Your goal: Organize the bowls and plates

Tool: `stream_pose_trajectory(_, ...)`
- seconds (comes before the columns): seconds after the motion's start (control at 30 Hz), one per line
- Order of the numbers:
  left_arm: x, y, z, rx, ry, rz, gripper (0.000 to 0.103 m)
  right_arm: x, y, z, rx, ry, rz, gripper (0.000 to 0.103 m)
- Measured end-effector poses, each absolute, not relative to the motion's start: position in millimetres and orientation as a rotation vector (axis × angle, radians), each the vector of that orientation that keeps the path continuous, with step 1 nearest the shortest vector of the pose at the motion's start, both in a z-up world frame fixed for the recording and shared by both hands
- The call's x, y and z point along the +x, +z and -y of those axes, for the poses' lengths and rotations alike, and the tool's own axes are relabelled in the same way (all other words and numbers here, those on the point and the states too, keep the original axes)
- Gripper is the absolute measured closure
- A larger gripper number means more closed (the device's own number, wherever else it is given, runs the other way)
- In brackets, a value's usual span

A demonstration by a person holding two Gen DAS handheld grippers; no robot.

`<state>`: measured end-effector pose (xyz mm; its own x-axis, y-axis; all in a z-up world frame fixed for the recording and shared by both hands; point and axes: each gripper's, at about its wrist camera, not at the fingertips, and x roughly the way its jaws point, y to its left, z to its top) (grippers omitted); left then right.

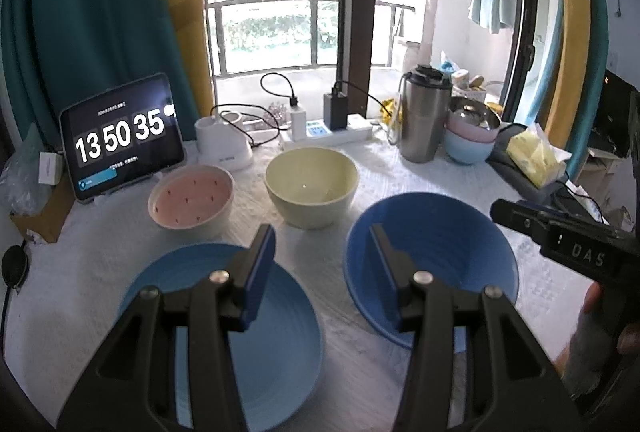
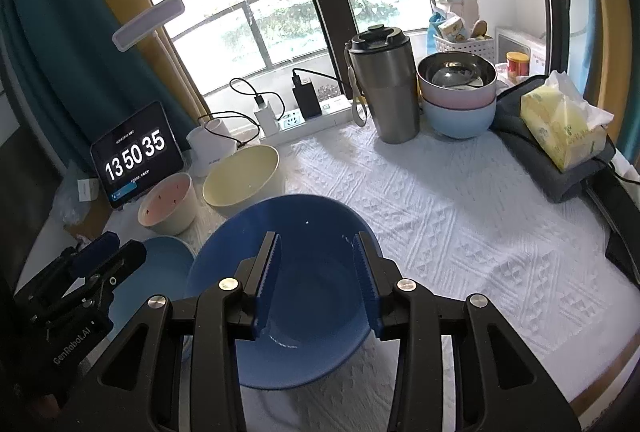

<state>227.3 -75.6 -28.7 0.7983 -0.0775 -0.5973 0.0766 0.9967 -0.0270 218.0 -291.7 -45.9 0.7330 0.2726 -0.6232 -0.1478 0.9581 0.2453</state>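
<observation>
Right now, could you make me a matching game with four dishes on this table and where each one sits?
Things:
1. dark blue bowl
2. light blue plate
3. yellow bowl
4. pink bowl

Places:
A. nearest the tablet clock
B. below the left tongs
C. below the right tongs
D. in front of the power strip

Pairs: 1-C, 2-B, 3-D, 4-A

Daylight floods in through window (image 1: 280, 11) behind table; panes blown out to white in both views. Tablecloth (image 2: 460, 199) below window evenly lit, shadows soft and faint. Curtain (image 1: 100, 31) left of window dim. Strong fisheye bending: window frame curves, corners vignetted black. Slight softness overall; near fingers at bottom edge a little blurred.
</observation>
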Motion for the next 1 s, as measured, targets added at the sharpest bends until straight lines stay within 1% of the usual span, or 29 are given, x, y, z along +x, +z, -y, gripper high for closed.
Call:
stream_pose_trajectory(0.53,258,-21,58,-0.032,-0.075,-0.615,0.054,251,-38,275,0.144,0.236,-0.715,0.063)
stream_pose_trajectory(1.0,292,-26,46,-0.056,-0.077,-0.613,0.054,283,-37,260,0.113,0.24,-0.724,0.063)
